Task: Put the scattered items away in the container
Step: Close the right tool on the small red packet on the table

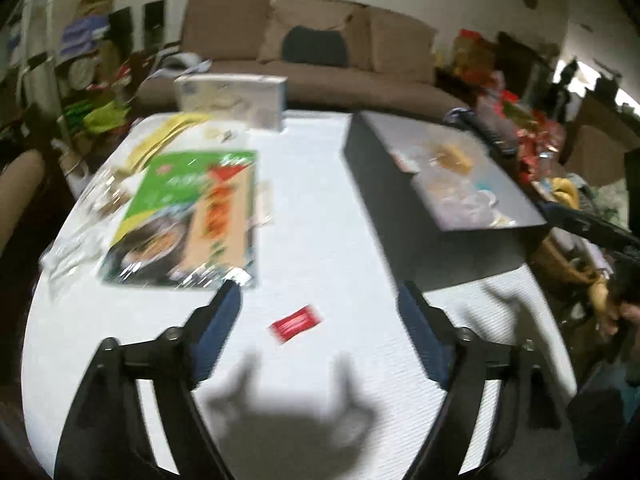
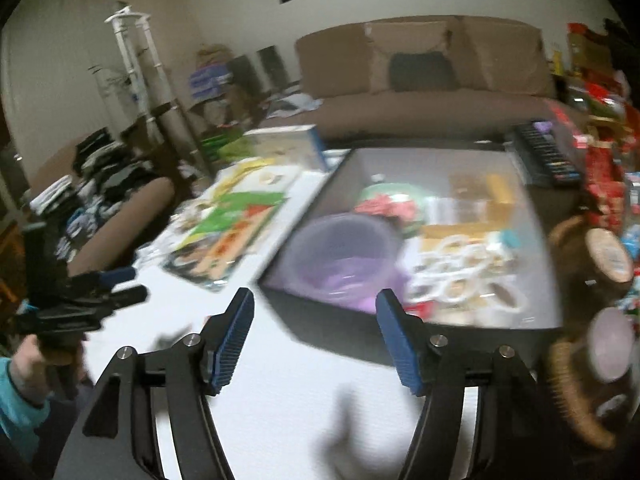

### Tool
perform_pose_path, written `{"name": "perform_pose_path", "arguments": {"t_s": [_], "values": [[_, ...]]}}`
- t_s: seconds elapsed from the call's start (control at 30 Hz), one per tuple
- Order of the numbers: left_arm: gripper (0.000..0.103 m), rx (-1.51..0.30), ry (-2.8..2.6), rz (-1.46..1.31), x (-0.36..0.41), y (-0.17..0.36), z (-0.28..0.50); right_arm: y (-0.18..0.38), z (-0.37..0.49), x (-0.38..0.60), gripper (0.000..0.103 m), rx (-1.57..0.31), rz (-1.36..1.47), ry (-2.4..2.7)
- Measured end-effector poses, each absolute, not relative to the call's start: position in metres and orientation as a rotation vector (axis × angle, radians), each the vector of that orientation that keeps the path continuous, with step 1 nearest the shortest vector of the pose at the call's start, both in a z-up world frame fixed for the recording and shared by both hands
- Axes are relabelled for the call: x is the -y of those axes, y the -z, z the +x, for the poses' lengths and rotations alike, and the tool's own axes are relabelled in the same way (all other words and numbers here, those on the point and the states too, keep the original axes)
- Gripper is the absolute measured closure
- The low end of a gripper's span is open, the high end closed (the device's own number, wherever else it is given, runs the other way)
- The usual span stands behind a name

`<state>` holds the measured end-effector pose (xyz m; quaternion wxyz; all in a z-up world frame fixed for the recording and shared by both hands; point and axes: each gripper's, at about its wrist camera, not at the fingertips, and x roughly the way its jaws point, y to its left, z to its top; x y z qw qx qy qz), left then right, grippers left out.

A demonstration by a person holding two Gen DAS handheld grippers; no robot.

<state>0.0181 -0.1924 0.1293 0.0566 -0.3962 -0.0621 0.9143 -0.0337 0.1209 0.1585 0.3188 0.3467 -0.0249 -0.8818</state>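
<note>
My left gripper (image 1: 318, 300) is spread wide with nothing between its 2 blue-padded fingers (image 1: 218, 332), hovering over the white counter (image 1: 320, 208). A small red packet (image 1: 296, 323) lies flat on the counter just in front of the gap, slightly toward 11 o'clock of the midpoint and clear of both fingers. At 10 o'clock lies a large green food packet (image 1: 188, 216), flat, with crinkled clear plastic (image 1: 80, 220) beside it at its 9 o'clock. A white box (image 1: 232, 98) stands at the far edge, about 11 o'clock. The dark open container (image 1: 384, 184) sits at 1 o'clock, well apart from the red packet.

My right gripper (image 2: 316, 308) is also wide open and empty, its tips right at the near wall of the container (image 2: 332, 326). Inside the container, I see a purple tub (image 2: 340, 256) at the near left corner, a white ring-shaped plastic piece (image 2: 460, 268) to its 3 o'clock, and blurred pink, green and yellow things behind them. A remote control (image 2: 546, 156) lies past the container at 1 o'clock. A wicker basket (image 2: 580, 360) sits at 3 o'clock. The left gripper (image 2: 120, 286) shows at 9 o'clock in this view.
</note>
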Motion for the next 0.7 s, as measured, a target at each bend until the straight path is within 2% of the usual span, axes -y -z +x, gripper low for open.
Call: {"name": "perform_pose_path", "arguments": {"t_s": [0.03,0.07,0.1,0.4,0.7], "values": [[0.0,0.23,-2.779,-1.209,0.202,-0.124,0.022,-0.156,-0.03,-0.109,0.017,0.066,0.915,2.296],[0.0,0.264,-2.789,-1.222,0.211,-0.121,0.026,-0.153,-0.026,-0.098,0.012,0.064,0.916,2.281],[0.0,0.284,-2.805,-1.24,0.217,-0.118,0.029,-0.15,-0.021,-0.084,0.0,0.05,0.914,2.275],[0.0,0.24,-2.915,-1.238,0.267,-0.107,0.054,-0.115,0.008,0.018,0.0,-0.055,0.93,2.203],[0.0,0.344,-2.97,-1.296,0.347,-0.088,0.048,-0.065,-0.004,0.091,0.0,-0.178,0.98,2.225]]}}
